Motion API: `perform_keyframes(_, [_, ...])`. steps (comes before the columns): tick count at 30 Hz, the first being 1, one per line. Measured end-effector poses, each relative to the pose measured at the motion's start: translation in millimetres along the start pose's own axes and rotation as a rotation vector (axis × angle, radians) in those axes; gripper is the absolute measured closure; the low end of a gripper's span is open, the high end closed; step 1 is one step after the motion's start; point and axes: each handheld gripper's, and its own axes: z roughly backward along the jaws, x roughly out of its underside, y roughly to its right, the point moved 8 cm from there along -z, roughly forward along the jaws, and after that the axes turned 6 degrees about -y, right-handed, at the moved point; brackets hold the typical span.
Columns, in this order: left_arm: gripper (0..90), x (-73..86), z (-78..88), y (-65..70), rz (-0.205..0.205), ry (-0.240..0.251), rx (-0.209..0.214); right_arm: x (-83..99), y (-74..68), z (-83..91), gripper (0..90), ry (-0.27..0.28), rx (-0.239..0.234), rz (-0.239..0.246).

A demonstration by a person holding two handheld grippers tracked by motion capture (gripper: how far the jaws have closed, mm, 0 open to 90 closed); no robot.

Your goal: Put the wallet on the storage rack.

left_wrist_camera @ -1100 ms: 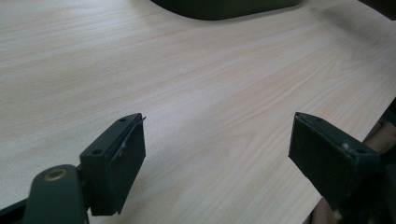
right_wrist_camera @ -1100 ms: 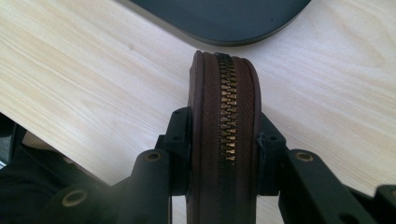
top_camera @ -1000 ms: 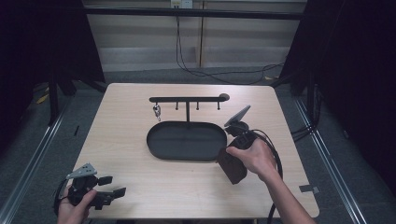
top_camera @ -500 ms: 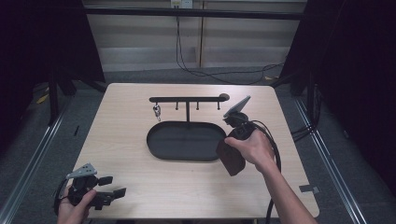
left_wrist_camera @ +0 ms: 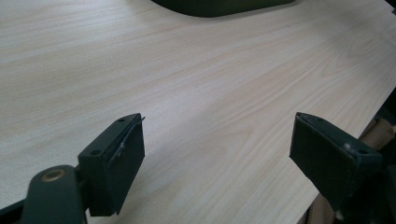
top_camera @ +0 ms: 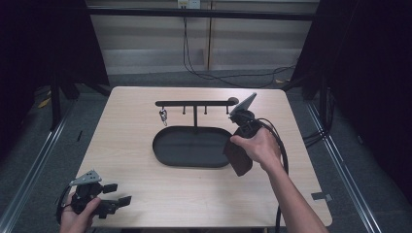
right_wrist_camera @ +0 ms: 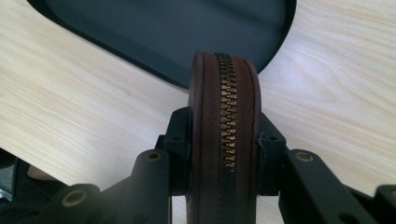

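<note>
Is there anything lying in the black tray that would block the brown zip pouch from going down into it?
Nothing visible does. The right gripper is clamped on the brown zip pouch at the right end of the black oval tray, whose floor looks bare. The key hangs from the rack behind.

Ahead of my left claw the table lies bare up to the black oval tray. Behind the tray, the hook rack with its hanging keys blocks passage.
</note>
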Motion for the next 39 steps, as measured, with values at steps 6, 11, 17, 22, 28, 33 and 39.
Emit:
perform_keyframes(6, [17.8,-0.1,-0.3,-0.2,0.003,0.001,-0.004,-7.2,6.9,-1.2,65.1,0.002,0.005,-0.031])
perform_keyframes(11, [17.8,0.0,0.2,-0.9,0.003,-0.001,-0.005,-15.5,9.4,0.6,65.2,0.011,0.011,-0.053])
perform_keyframes(17, [17.8,-0.9,-0.3,-1.0,0.007,0.002,-0.005,-26.5,10.6,0.9,65.2,0.020,0.008,-0.070])
perform_keyframes(22, [17.8,-0.8,-0.6,-1.7,0.012,0.001,-0.002,-35.2,13.4,-3.0,65.2,0.032,-0.003,-0.089])
perform_keyframes(28, [17.8,-0.8,-0.9,-3.3,0.023,0.002,-0.007,-42.2,16.1,-2.3,65.1,0.068,-0.037,-0.115])
perform_keyframes(33, [17.8,0.0,-0.1,-3.0,0.018,-0.001,-0.004,-46.1,18.0,-2.6,65.1,0.087,-0.073,-0.118])
perform_keyframes(39, [17.8,0.9,0.3,-1.5,0.004,-0.004,-0.013,-48.7,16.8,1.2,65.2,0.125,-0.120,-0.114])
